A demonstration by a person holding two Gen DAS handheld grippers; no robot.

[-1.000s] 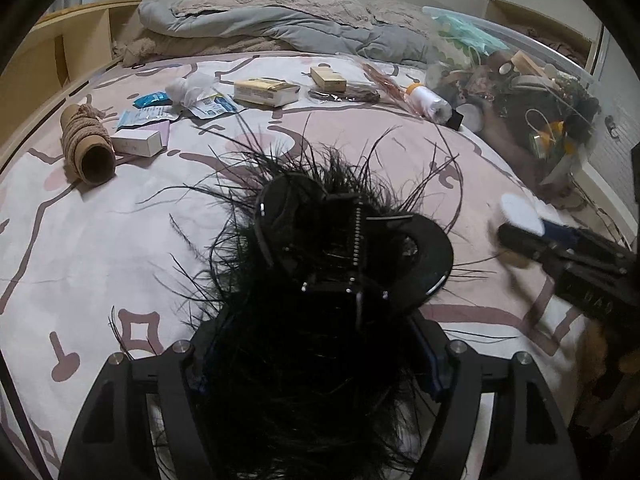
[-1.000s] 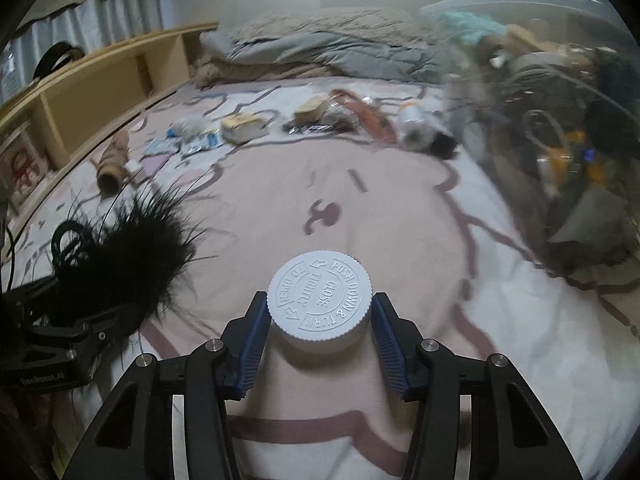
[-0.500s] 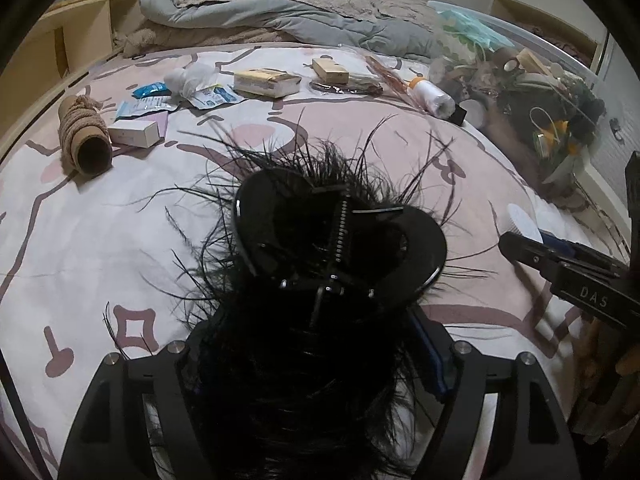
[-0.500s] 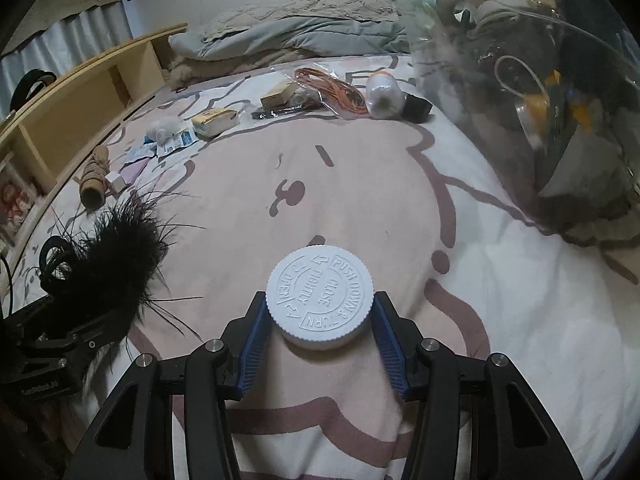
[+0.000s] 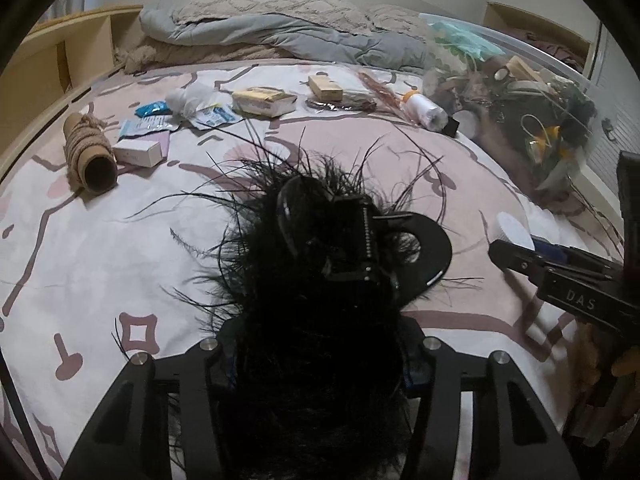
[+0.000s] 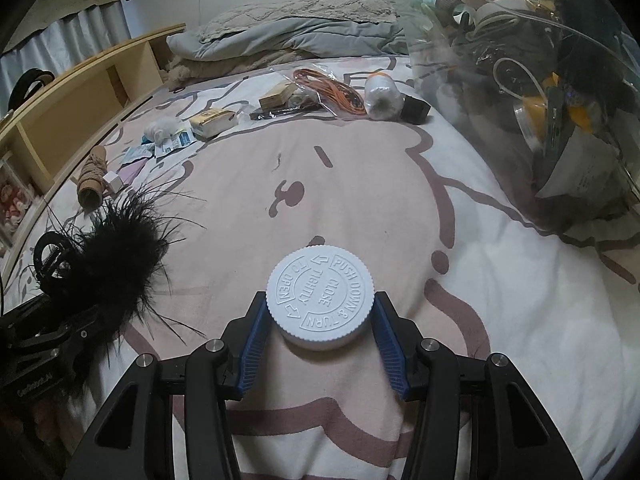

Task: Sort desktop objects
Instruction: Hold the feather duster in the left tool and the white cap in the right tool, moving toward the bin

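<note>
A black feathered hair clip (image 5: 344,248) fills the middle of the left wrist view, its feathers hiding most of my left gripper (image 5: 318,360). The jaws are closing and the blue pads squeeze the feather mass from both sides. From the right wrist view the same clip (image 6: 108,248) sits in the left gripper (image 6: 52,332) just over the bed sheet. My right gripper (image 6: 320,320) is shut on a white bottle with a ribbed push-and-turn cap (image 6: 320,298), blue pads against its sides. That gripper (image 5: 520,248) and cap (image 5: 514,228) show at the right edge.
A clear plastic bin (image 5: 540,92) packed with odds and ends stands at the right of the bed. Across the back lie a twine roll (image 5: 88,152), a small white box (image 5: 138,152), yellow boxes (image 5: 264,100), sachets, orange cord (image 6: 336,92) and a white spool (image 5: 426,110). A wooden shelf (image 6: 80,92) runs along the left.
The left gripper's fingers have drawn in around the feathered clip, which sits a little higher and turned in view. The right gripper rolled slightly with the bottle still held.
</note>
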